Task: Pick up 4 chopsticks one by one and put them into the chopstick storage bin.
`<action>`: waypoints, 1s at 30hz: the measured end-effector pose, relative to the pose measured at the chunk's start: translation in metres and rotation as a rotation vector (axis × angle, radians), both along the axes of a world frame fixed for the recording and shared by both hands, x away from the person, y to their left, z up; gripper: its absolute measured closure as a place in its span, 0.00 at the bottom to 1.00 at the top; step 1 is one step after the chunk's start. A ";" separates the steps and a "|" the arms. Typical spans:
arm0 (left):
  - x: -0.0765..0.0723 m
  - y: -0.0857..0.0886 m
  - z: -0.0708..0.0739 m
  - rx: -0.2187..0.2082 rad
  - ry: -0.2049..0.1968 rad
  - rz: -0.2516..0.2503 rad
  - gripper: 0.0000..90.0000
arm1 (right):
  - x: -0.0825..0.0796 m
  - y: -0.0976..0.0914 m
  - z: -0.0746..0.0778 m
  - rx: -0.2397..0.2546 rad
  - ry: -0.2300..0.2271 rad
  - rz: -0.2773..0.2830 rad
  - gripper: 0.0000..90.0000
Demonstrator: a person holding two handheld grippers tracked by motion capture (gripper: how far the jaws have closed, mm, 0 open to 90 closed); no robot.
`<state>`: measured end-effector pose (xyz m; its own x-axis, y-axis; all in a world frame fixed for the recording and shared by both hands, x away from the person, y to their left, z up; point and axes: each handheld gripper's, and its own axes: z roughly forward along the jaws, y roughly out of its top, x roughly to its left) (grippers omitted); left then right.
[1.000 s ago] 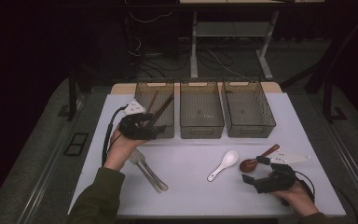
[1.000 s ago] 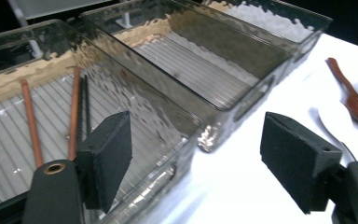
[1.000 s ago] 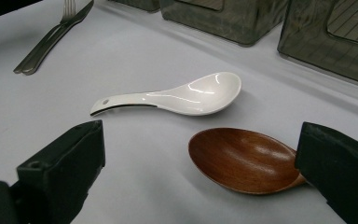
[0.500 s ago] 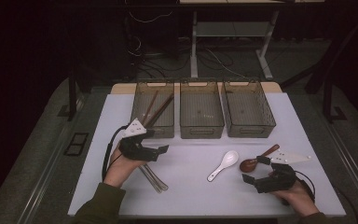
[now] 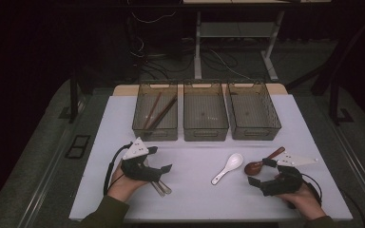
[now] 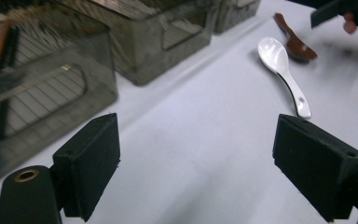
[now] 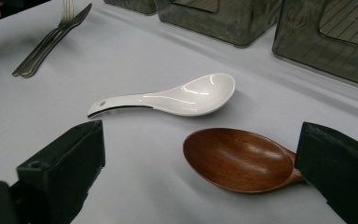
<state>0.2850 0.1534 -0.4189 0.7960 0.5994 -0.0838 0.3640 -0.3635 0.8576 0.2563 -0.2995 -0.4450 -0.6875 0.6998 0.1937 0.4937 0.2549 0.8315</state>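
Left gripper [image 5: 159, 172]: jaws wide, just been opening, nothing between; metal cutlery [image 5: 160, 186] just below it.
Right gripper [image 7: 200, 186]: jaws apart, wooden spoon [image 7: 240, 160] between, unpressed.
White spoon [image 7: 177, 98]: just beyond.
Bins [image 5: 206, 114]: behind.

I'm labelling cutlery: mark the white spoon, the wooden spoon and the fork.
white spoon [image 7: 200, 93], right gripper view, on its bowl
wooden spoon [image 7: 237, 158], right gripper view, inside its bowl
fork [image 7: 66, 8], right gripper view, on its tines

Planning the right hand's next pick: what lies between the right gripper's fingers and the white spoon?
The wooden spoon's bowl, short of the white spoon, in the right gripper view.
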 end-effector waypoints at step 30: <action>-0.021 0.006 -0.019 0.028 0.005 0.006 0.00 | 0.000 -0.002 0.018 0.024 0.030 0.006 0.02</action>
